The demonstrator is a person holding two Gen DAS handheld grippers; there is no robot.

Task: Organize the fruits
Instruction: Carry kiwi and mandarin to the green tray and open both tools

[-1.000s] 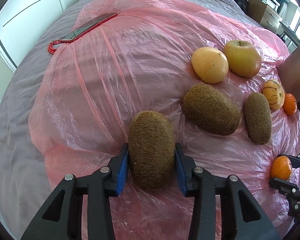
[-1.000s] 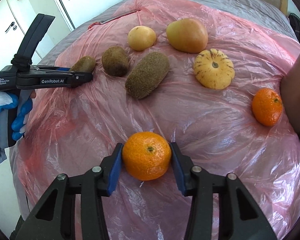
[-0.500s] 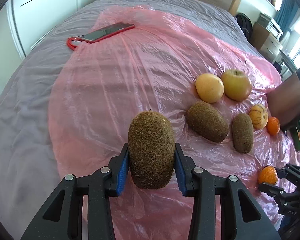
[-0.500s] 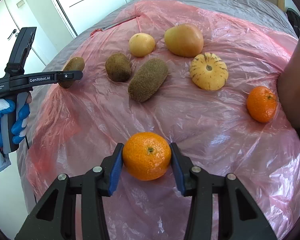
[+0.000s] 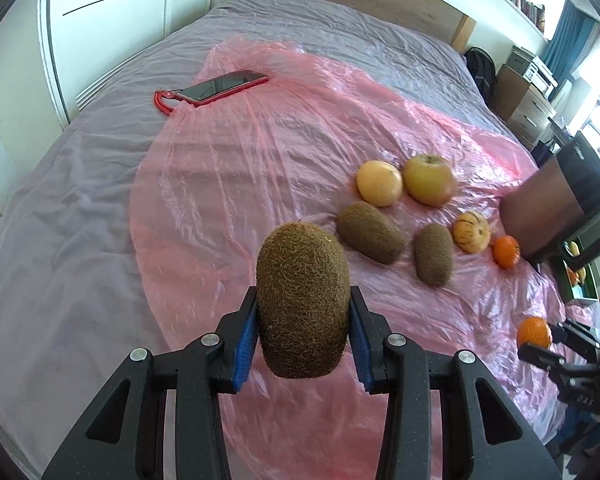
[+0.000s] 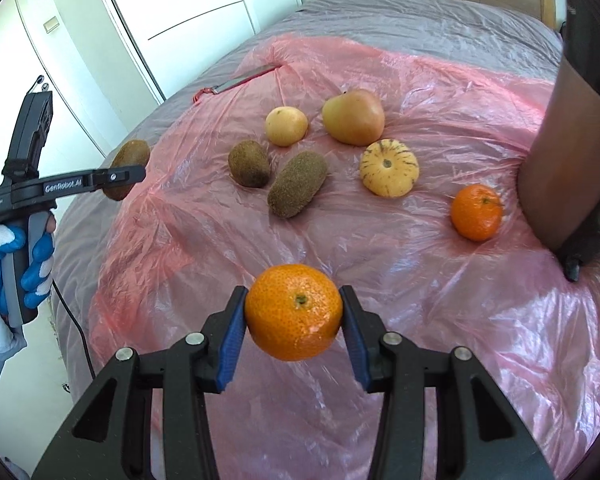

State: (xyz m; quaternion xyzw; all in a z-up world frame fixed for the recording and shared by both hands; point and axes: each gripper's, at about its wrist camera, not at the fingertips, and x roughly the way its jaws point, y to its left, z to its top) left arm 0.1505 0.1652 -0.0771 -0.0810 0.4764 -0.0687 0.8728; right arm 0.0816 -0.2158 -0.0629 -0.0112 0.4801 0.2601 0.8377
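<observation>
Glossy plastic sheet [image 5: 260, 152] (fuzzy kiwi [image 5: 302, 300])

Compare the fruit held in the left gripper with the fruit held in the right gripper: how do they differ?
The left gripper holds a kiwi: brown, fuzzy, elongated, standing on end. The right gripper holds a mandarin: orange, glossy, dimpled, round, its stem scar facing the camera. Both are clamped between blue pads, lifted off the pink plastic sheet.

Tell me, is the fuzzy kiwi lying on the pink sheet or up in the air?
In the air. The left gripper squeezes the kiwi above the pink sheet.
</observation>
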